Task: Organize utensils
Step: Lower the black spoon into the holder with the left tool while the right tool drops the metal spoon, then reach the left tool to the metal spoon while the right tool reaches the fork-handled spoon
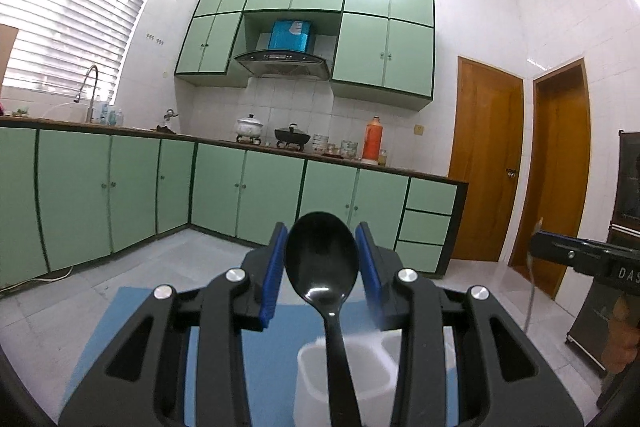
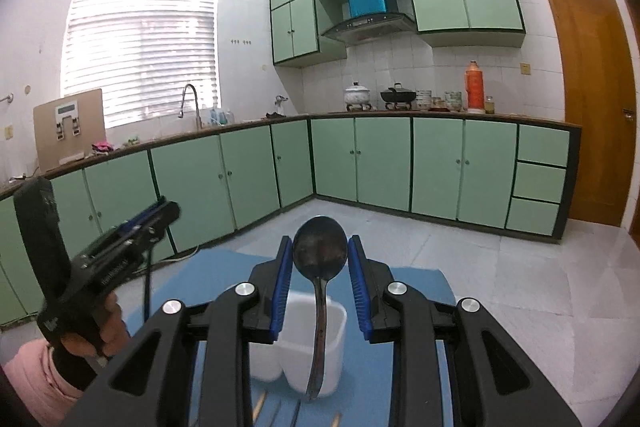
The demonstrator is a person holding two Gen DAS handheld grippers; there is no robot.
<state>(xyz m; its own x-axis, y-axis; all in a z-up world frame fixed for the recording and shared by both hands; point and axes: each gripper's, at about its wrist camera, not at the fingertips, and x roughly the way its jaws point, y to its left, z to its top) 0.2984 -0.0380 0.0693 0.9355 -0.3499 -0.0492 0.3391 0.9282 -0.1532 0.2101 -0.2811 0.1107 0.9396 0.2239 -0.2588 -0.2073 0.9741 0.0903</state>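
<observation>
My left gripper (image 1: 322,233) is shut on a black plastic spoon (image 1: 322,267). Its blue pads clamp the bowl and the handle hangs down over a white container (image 1: 352,375). My right gripper (image 2: 319,242) is shut on a dark metal spoon (image 2: 320,255) by the bowl, and that handle dangles in front of a white container (image 2: 308,347). A second white container (image 2: 264,359) stands beside it on the blue mat (image 2: 208,275). Both grippers are raised above the mat. The left gripper (image 2: 166,209) shows from the side in the right wrist view, held by a hand with a pink sleeve.
Chopstick tips and other utensil ends (image 2: 260,403) lie on the mat at the near edge. Beyond the mat are a tiled floor (image 2: 500,267), green base cabinets (image 2: 384,163) under a cluttered counter, and wooden doors (image 1: 484,163) at the right.
</observation>
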